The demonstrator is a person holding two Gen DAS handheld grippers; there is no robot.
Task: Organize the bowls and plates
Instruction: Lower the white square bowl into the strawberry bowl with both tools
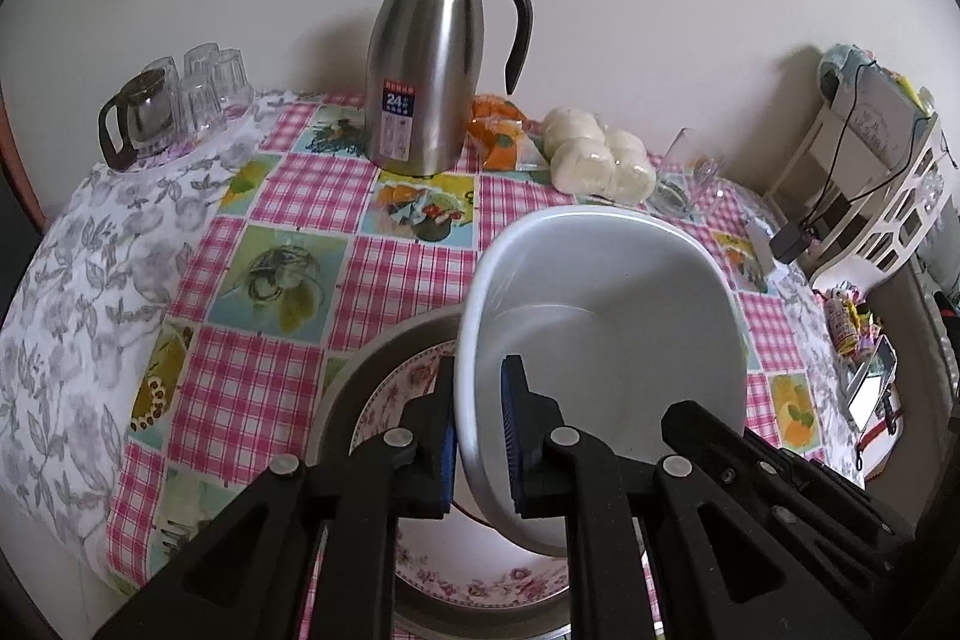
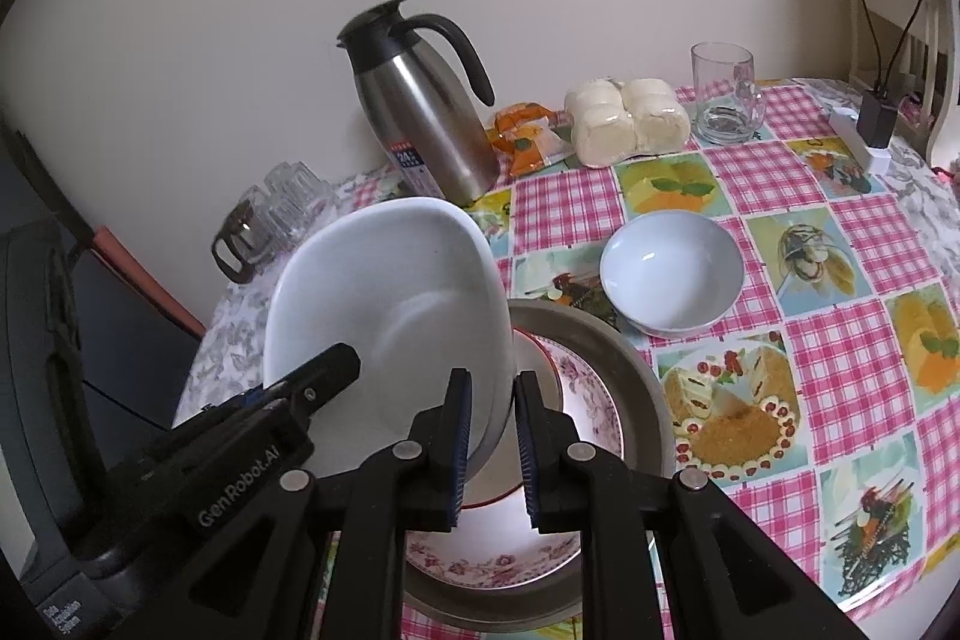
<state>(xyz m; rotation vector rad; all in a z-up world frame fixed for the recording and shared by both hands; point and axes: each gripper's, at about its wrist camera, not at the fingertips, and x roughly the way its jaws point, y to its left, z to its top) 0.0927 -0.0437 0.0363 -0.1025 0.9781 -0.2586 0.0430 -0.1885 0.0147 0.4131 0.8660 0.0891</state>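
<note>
1. The table, under a pink checked cloth with food pictures, fills most of both views and bears everything else.
2. A wide grey metal basin sits at the near edge of the table, with a flower-patterned plate lying inside it and a red-rimmed white dish on top of that plate.
3. A large white squarish bowl is held tilted above the basin and the stacked dishes, gripped on opposite rims by both grippers.
4. The left gripper has its jaws clamped on one rim of the white squarish bowl, one blue pad inside and one outside.
5. The right gripper is likewise closed on the opposite rim.
6. A steel thermos jug stands upright near the wall.
7. A small pale blue bowl rests on the cloth just beside the basin.
8. A bag of white buns lies beside a glass mug.
</note>
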